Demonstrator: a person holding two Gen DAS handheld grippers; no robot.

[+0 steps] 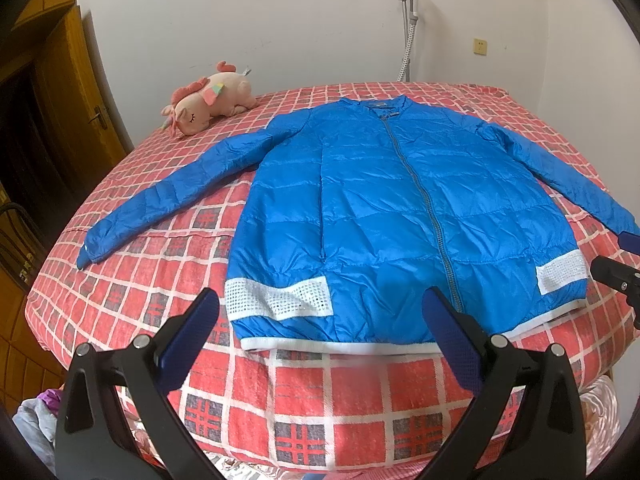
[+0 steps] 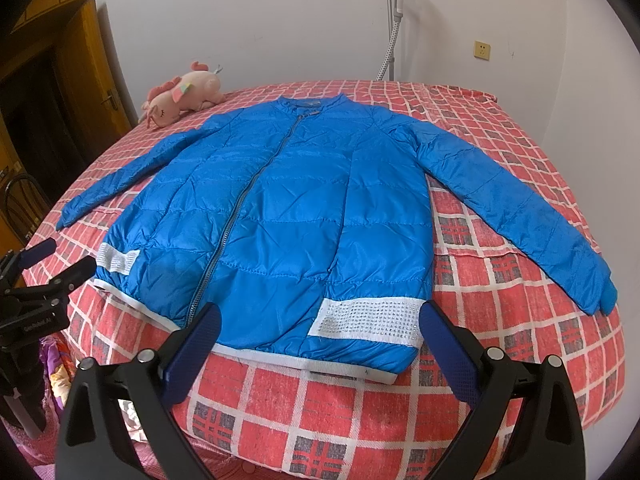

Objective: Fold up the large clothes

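A blue quilted jacket (image 1: 380, 216) lies flat and zipped on the bed, front up, both sleeves spread out to the sides, white mesh bands near its hem. It also shows in the right wrist view (image 2: 288, 220). My left gripper (image 1: 322, 312) is open and empty, just before the hem's left half. My right gripper (image 2: 320, 328) is open and empty, just before the hem's right half. The left gripper shows at the left edge of the right wrist view (image 2: 56, 260); the right gripper shows at the right edge of the left wrist view (image 1: 620, 264).
The bed has a red and white checked cover (image 1: 320, 392). A pink plush unicorn (image 1: 208, 102) lies at the far left corner. A garment steamer pole (image 1: 408, 20) stands at the wall behind. A wooden door (image 1: 80, 92) is at left. Clothes lie on the floor (image 1: 36, 416).
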